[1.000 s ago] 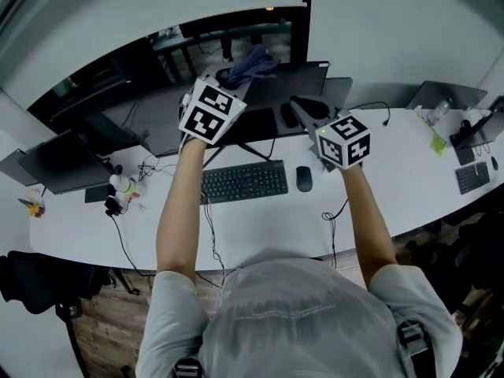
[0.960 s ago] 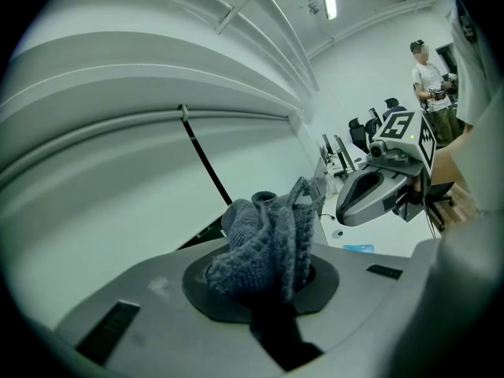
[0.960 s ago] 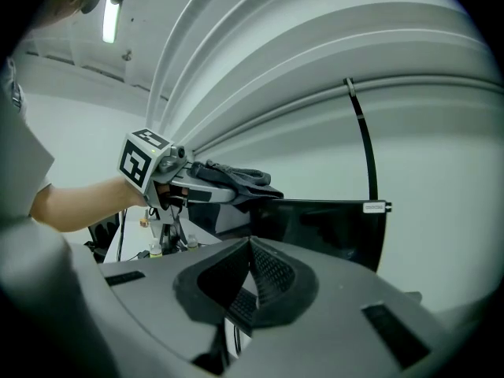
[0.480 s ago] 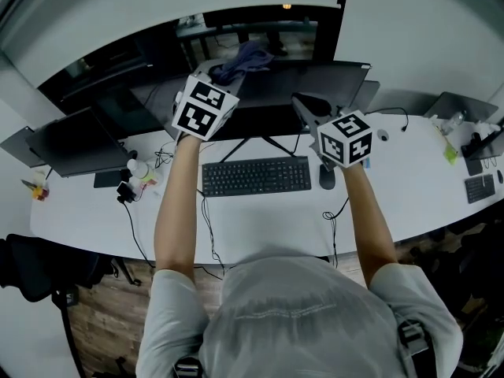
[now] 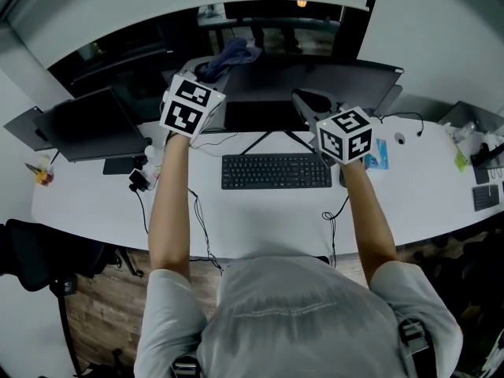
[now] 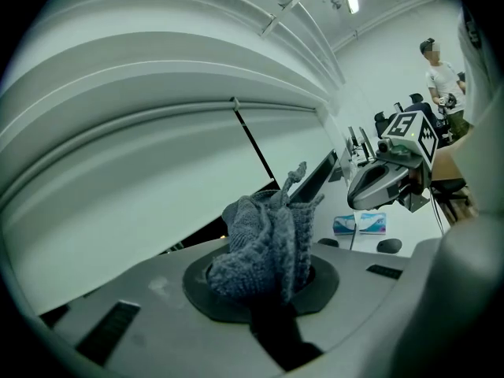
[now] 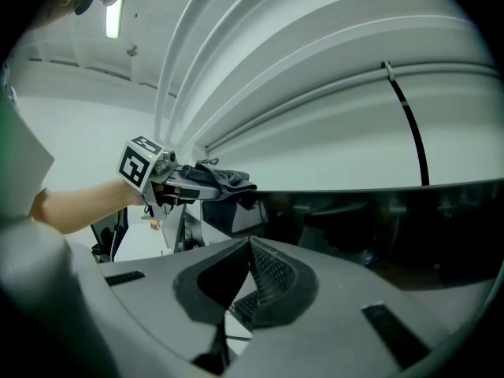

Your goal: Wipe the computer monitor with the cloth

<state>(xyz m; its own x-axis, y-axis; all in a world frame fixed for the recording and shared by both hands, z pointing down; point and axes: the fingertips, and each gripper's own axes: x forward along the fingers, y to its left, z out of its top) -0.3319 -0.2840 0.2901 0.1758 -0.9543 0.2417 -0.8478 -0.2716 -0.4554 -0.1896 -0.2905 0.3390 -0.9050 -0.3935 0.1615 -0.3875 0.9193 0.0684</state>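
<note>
Head view: your arms reach over keyboard [image 5: 276, 172] on worktop [image 5: 260, 215]. Beyond, your left gripper [image 6: 268, 268] clamps bunched blue-grey cloth [image 6: 264, 239] at upper left corner of monitor [image 5: 331, 77]; contact unclear. Your right gripper [image 7: 248, 278] closed, empty, near screen. Risks: shallow pinch lets cloth slip when dragged; bare jaws scratch screen; hard push tips monitor.
</note>
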